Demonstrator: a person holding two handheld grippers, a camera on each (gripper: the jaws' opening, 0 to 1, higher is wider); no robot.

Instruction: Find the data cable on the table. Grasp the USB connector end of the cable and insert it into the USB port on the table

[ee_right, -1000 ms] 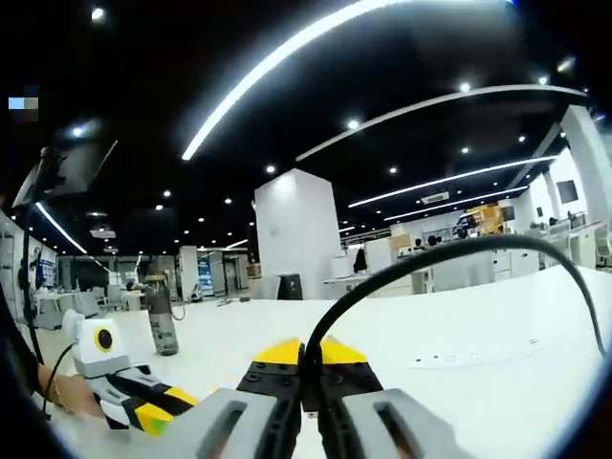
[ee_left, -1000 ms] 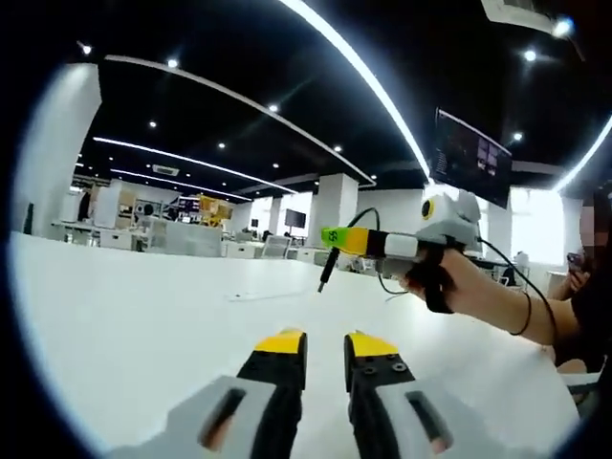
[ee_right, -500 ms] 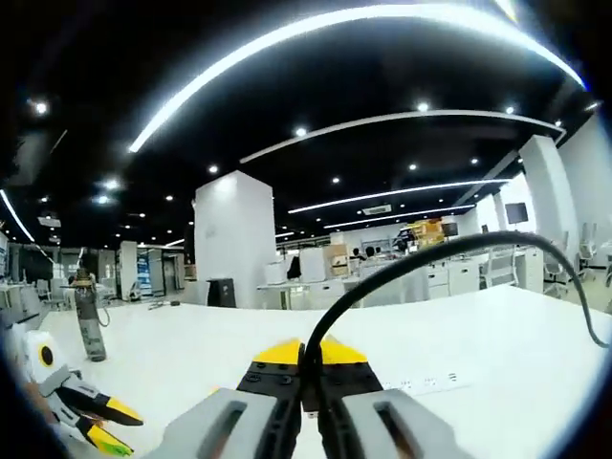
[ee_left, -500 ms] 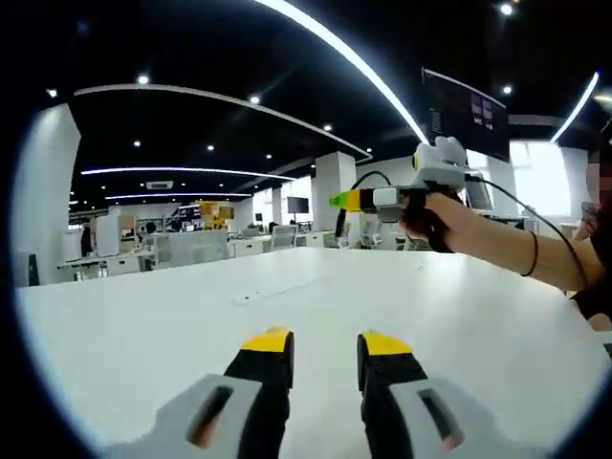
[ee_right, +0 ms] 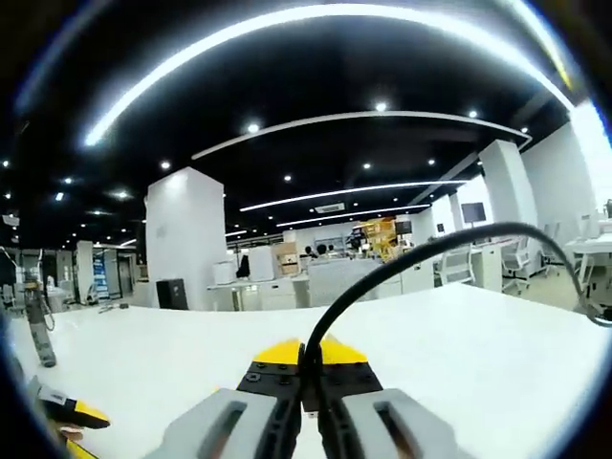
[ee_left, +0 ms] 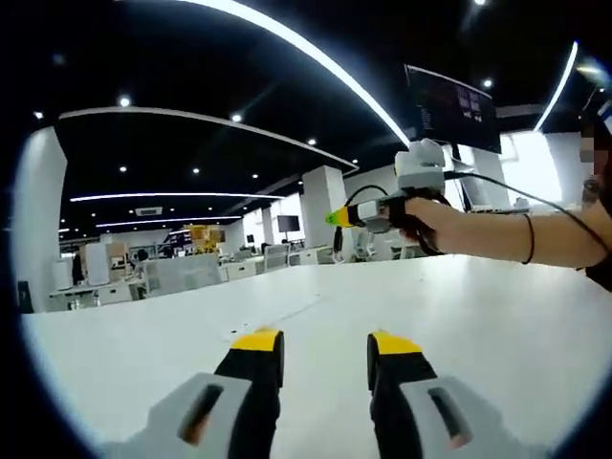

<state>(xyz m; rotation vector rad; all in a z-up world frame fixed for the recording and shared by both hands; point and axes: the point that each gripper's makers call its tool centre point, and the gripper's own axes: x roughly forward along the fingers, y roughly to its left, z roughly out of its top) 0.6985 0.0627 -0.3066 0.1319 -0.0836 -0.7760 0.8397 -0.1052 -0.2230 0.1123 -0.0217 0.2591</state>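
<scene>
Data cable point(ee_right: 497, 228) arches up from the right hand-held gripper point(ee_right: 311, 346), pinched between its closed jaws (left hand-held gripper point(ee_left: 325, 340) gapes apart).

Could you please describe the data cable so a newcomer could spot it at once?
Start at the wide white table in the right gripper view. Low in the middle, the right gripper with yellow tips is shut on the data cable. It is the one thin black line, arching up and right above the table.
</scene>
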